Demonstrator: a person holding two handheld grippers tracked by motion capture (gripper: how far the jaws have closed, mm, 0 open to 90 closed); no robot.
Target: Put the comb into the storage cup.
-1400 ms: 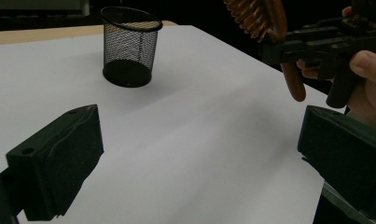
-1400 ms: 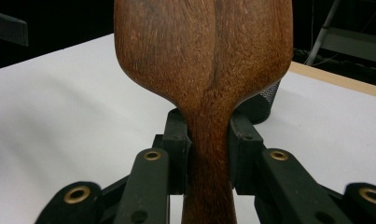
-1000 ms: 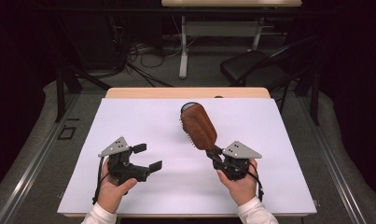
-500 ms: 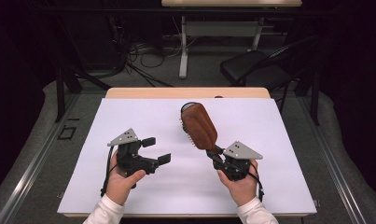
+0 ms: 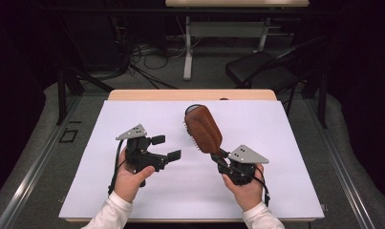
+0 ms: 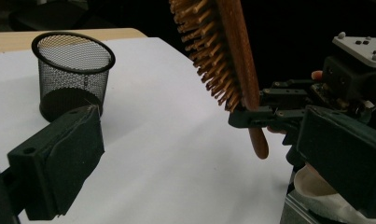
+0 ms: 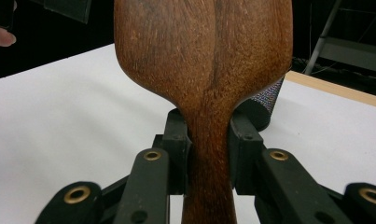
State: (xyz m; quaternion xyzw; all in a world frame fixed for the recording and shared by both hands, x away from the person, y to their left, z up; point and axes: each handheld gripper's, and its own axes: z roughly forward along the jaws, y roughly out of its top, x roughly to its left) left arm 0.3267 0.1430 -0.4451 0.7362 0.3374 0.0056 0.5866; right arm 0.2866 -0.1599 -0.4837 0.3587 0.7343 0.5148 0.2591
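A brown wooden hairbrush (image 5: 203, 130) is held up over the white sheet, head pointing away, with my right gripper (image 5: 219, 156) shut on its handle. In the right gripper view both pads clamp the handle (image 7: 209, 140) just below the head. The left gripper view shows the brush's bristles (image 6: 209, 51) facing left and the handle end (image 6: 259, 142) hanging free. My left gripper (image 5: 165, 148) stands open to the left of the brush with nothing between its pads (image 6: 64, 158). A black mesh cup (image 6: 73, 74) stands upright behind the brush, its rim (image 5: 192, 108) just showing past the head.
A white sheet (image 5: 133, 195) covers the table, with a wooden strip (image 5: 147, 94) along the far edge. Beyond it are a chair (image 5: 257, 69), table legs and floor cables. Metal rails run along both sides of the table.
My left gripper has moved right and a little up, closer to the brush, still open. The right gripper and the brush have stayed put.
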